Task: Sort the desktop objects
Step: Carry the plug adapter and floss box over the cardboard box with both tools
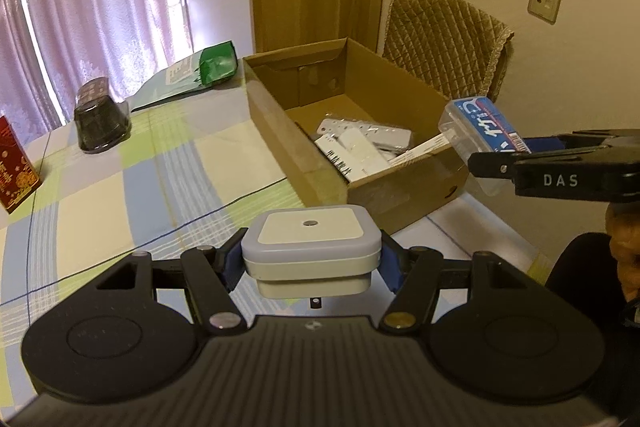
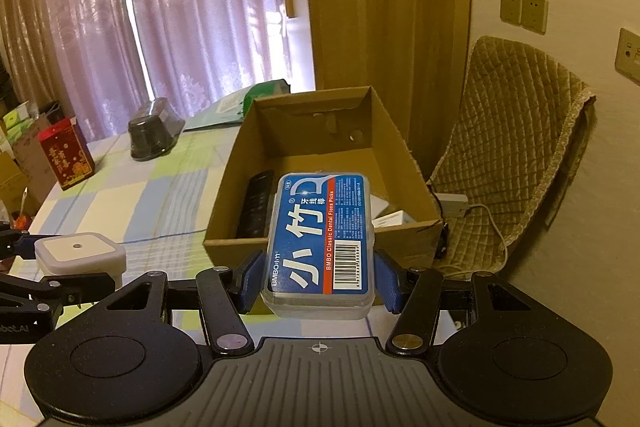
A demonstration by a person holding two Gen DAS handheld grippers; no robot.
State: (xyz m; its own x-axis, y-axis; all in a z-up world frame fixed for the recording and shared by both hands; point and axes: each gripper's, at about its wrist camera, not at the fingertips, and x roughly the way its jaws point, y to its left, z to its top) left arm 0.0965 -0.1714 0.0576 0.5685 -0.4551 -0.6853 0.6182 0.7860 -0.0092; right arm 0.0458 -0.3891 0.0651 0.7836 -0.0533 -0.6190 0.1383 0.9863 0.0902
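The white night-light plug (image 1: pixel 310 251) sits clamped in the left gripper (image 1: pixel 311 263) above the checked tablecloth (image 1: pixel 120 195), near the cardboard box (image 1: pixel 280 131) — the right gripper (image 2: pixel 318 283) pinches a floss-pick case (image 2: pixel 320 239) over the box's near edge.

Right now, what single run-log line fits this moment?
left gripper: holds night light | right gripper: holds floss box | cardboard box: ahead, partly filled

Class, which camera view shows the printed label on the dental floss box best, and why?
The right wrist view: the dental floss box faces the camera, label and barcode legible. The left wrist view shows it small, at the edge, partly hidden by the right gripper.
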